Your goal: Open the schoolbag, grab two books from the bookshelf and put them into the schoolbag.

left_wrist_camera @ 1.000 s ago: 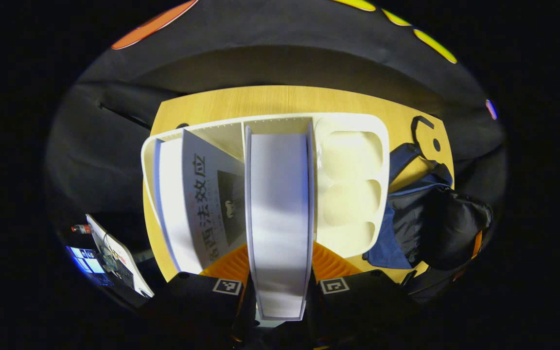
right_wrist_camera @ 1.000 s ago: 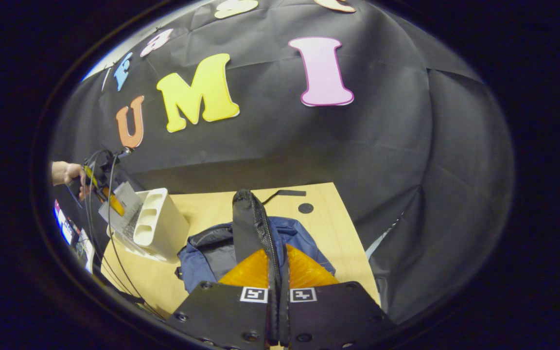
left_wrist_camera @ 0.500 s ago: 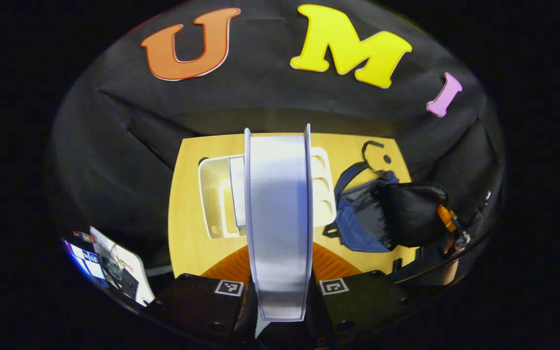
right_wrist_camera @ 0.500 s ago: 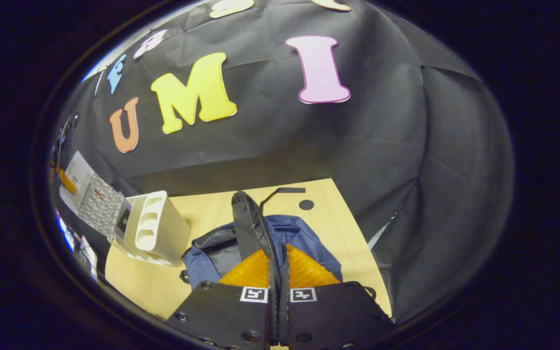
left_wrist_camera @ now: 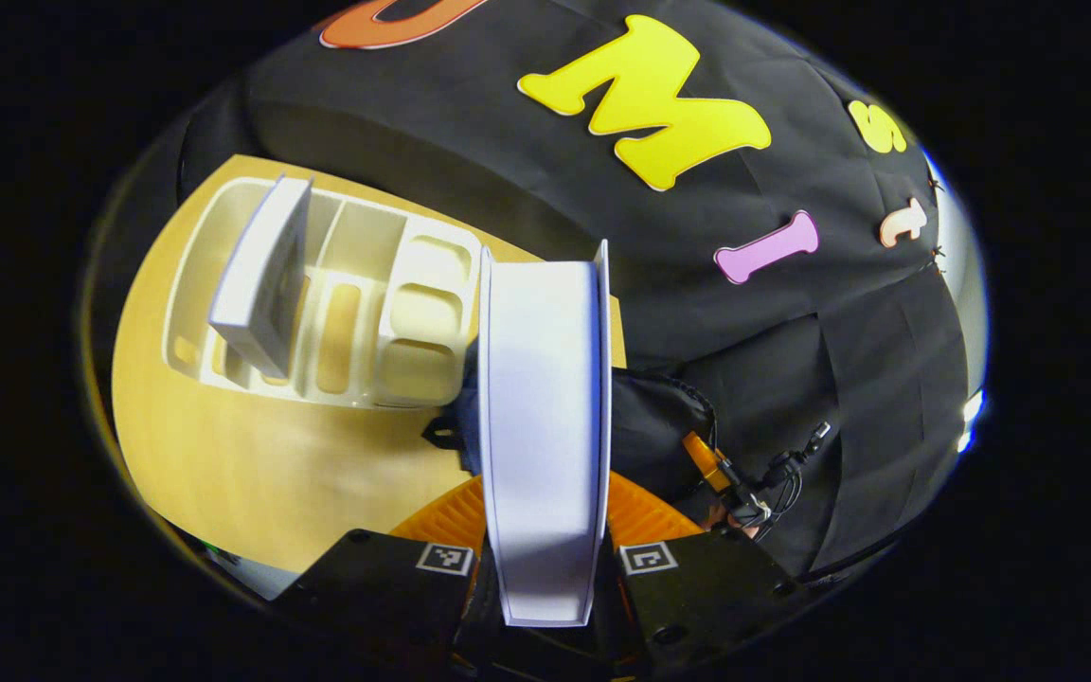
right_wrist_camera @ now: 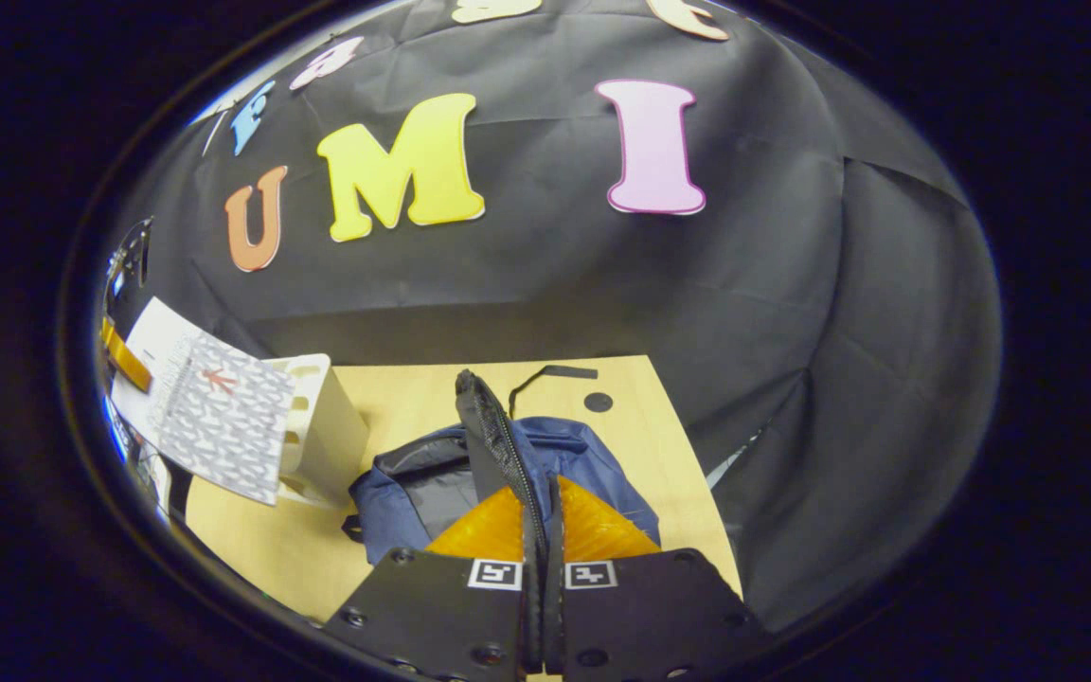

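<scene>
In the left gripper view, the left gripper has both fingers pressed on the lower end of a white-edged book, one finger on each cover. The book's page edge faces the camera, and its long axis runs straight up from 6 o'clock toward 12, away from the gripper. At 10 o'clock the cream bookshelf stands on the wooden table, with a second book leaning tilted in one of its slots. The dark schoolbag sits just behind the held book at about 3 o'clock of it. In the right gripper view, the right gripper has its jaws together, clamped on the schoolbag's black zippered flap, which is pulled upright toward 12 o'clock above the blue bag body. There the held book shows its patterned cover at 9 o'clock, in front of the bookshelf.
</scene>
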`<move>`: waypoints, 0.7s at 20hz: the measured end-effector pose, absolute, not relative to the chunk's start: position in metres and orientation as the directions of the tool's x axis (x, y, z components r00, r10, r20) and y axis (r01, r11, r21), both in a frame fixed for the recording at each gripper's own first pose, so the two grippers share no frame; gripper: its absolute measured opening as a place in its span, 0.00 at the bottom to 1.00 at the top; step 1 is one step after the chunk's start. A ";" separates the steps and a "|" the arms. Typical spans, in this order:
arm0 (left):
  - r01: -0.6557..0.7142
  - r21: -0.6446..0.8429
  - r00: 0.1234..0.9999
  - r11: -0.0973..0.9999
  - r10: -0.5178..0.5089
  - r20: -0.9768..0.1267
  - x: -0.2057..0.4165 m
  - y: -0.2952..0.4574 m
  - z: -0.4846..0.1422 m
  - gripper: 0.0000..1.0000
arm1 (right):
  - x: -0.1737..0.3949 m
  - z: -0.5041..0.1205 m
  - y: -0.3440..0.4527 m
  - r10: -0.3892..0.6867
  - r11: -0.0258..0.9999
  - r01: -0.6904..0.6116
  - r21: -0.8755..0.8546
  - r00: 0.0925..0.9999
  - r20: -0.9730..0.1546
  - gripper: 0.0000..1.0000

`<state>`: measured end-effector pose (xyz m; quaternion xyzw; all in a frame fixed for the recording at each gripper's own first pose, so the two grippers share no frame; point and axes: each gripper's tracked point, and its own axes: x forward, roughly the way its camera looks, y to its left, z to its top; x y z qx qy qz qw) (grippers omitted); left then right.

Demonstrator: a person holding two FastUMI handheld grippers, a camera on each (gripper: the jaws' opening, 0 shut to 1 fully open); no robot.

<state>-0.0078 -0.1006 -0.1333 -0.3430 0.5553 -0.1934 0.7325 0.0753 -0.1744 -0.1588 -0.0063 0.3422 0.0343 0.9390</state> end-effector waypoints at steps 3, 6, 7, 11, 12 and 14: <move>-0.164 -0.753 0.307 0.637 -0.693 -0.653 -0.016 -0.151 -0.177 0.42 | 0.077 -0.157 -0.175 0.060 0.998 -0.061 0.022 0.757 -0.650 0.02; -0.204 -0.742 0.287 0.638 -0.686 -0.668 -0.025 -0.195 -0.223 0.42 | 0.080 -0.157 -0.176 0.063 0.998 -0.056 0.032 0.752 -0.656 0.02; -0.205 -0.733 0.280 0.649 -0.679 -0.679 -0.026 -0.207 -0.238 0.43 | 0.079 -0.156 -0.179 0.065 0.998 -0.055 0.036 0.749 -0.659 0.02; -0.201 -0.717 0.253 0.668 -0.672 -0.697 -0.032 -0.236 -0.281 0.42 | 0.082 -0.153 -0.185 0.074 0.997 -0.050 0.055 0.738 -0.671 0.00; -0.205 -0.727 0.250 0.655 -0.683 -0.686 -0.030 -0.242 -0.285 0.42 | 0.084 -0.152 -0.187 0.072 0.997 -0.051 0.051 0.736 -0.673 0.00; -0.205 -0.752 0.257 0.627 -0.707 -0.659 -0.028 -0.256 -0.291 0.42 | 0.084 -0.149 -0.189 0.073 0.997 -0.057 0.046 0.733 -0.676 0.00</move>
